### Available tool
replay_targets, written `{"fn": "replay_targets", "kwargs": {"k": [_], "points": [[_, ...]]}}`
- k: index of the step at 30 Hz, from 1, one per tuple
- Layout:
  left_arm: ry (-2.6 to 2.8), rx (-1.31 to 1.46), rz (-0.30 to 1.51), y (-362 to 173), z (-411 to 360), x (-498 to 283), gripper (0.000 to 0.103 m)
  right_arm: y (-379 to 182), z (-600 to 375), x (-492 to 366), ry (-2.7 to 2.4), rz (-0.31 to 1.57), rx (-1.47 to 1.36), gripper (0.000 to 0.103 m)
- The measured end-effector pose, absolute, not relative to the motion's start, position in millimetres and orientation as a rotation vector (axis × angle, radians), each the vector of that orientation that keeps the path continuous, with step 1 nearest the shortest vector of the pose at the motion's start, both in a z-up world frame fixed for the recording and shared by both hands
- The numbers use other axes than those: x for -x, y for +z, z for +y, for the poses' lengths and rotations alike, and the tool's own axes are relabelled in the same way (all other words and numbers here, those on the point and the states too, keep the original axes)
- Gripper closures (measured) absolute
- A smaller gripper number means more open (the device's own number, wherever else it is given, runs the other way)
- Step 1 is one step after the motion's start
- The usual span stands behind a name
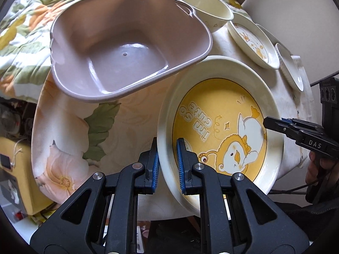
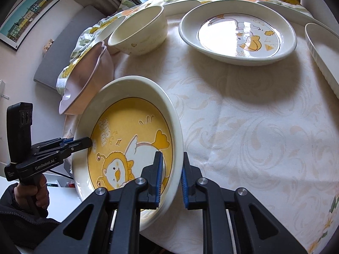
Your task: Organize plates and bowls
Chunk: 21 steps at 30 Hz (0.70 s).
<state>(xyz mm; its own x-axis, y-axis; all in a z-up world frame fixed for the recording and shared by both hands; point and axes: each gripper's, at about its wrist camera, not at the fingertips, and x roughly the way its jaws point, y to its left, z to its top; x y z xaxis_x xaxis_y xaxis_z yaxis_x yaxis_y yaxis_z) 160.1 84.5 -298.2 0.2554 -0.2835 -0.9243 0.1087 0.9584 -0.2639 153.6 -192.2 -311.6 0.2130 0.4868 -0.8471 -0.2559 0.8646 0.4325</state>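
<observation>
On a tabletop [image 2: 243, 127] draped in a cream damask cloth, with a floral quilt [image 1: 23, 31] bunched at its far side. Largest on it, a mauve plastic basin [image 1: 127, 48], tilted and empty, its rim overlapping the far edge of the yellow duck plate [image 1: 220, 127]. Gripped from both sides, that deep cream-rimmed plate with the cartoon duck and the words "I'm so cute", raised at a slant near the front edge of the tabletop. Clamped on its near-left rim, the left gripper [image 1: 167, 165], blue-padded fingers [image 1: 181, 165] pinching the wall from inside and outside. Clamped on the opposite rim, the right gripper [image 2: 172, 177], fingers [image 2: 159, 177] likewise pinching the plate's wall, one pad inside, one outside. Behind, well apart from the held plate, a second duck plate [image 2: 237, 36] with a white centre, lying flat. Beside that, at the right edge, a ribbed white dish [image 2: 324, 55], only partly in frame. Near the basin, a cream bowl [image 2: 137, 36] marked with a small heart, upright. Lower left in the right wrist view, a hand [image 2: 31, 192] in a dark sleeve around the left gripper's handle.
</observation>
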Motion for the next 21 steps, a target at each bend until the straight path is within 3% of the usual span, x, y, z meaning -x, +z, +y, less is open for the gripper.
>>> {"fn": "replay_targets", "kwargs": {"k": [13,16,17,20,21], "points": [[-0.269,0.126,1.271,-297.6,82.1,-158.6,0.091,-309.4,-185.3,-152.3,0.488,1.249,-0.140,0.088],[-0.267,0.127,1.267,-297.6,80.5,-158.2,0.085,-309.8,-182.3,-151.9,0.480,1.253,-0.115,0.088],[-0.262,0.131,1.270,-298.1,80.1,-158.1,0.078,-310.5,-181.0,-152.1,0.479,1.258,-0.109,0.088],[-0.221,0.116,1.261,-297.3,77.0,-155.5,0.025,-310.9,-178.7,-152.7,0.495,1.265,-0.122,0.080],[-0.216,0.113,1.241,-294.3,76.1,-153.2,0.024,-310.7,-178.7,-152.3,0.497,1.263,-0.126,0.075]]}}
